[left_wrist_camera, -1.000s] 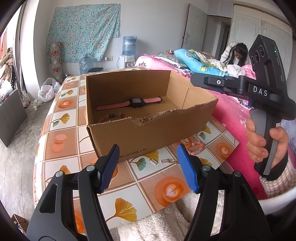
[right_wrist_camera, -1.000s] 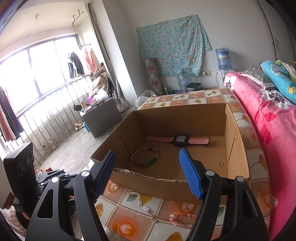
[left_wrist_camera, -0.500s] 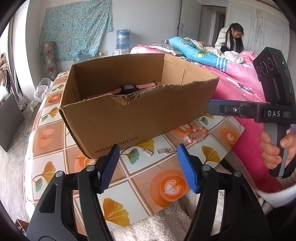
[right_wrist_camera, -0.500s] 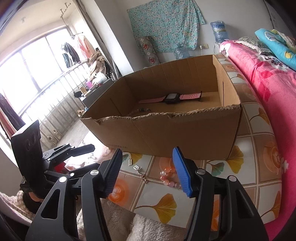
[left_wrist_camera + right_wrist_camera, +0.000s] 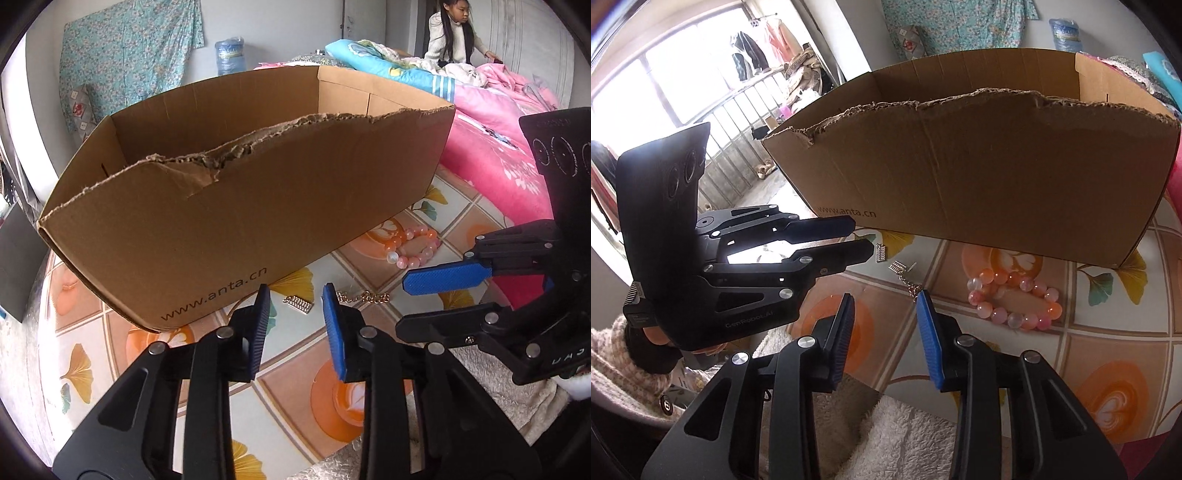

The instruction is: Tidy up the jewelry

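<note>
A small silver comb-shaped charm point(image 5: 298, 305) lies on the patterned tablecloth point(image 5: 373, 398) in front of the cardboard box point(image 5: 258, 206). My left gripper point(image 5: 295, 300) hangs just over the charm, which shows between the fingertips; the jaws are closing and the pads do not press on it. A second charm on a short chain point(image 5: 364, 296) lies to its right, and a pink bead bracelet point(image 5: 412, 247) lies beyond. My right gripper point(image 5: 885, 299) is low over the cloth near the chain point(image 5: 905, 273), its jaws closing with nothing between them. The box's inside is hidden.
The box's torn front wall point(image 5: 979, 166) stands close behind the jewelry. A white fluffy cloth point(image 5: 905, 435) covers the table's near edge. A pink bed point(image 5: 498, 155) lies to the right, with a person point(image 5: 454, 33) sitting on it far back.
Both grippers have come down toward the tabletop and their jaws have narrowed. The box's inside with the watch has dropped out of sight behind its front wall.
</note>
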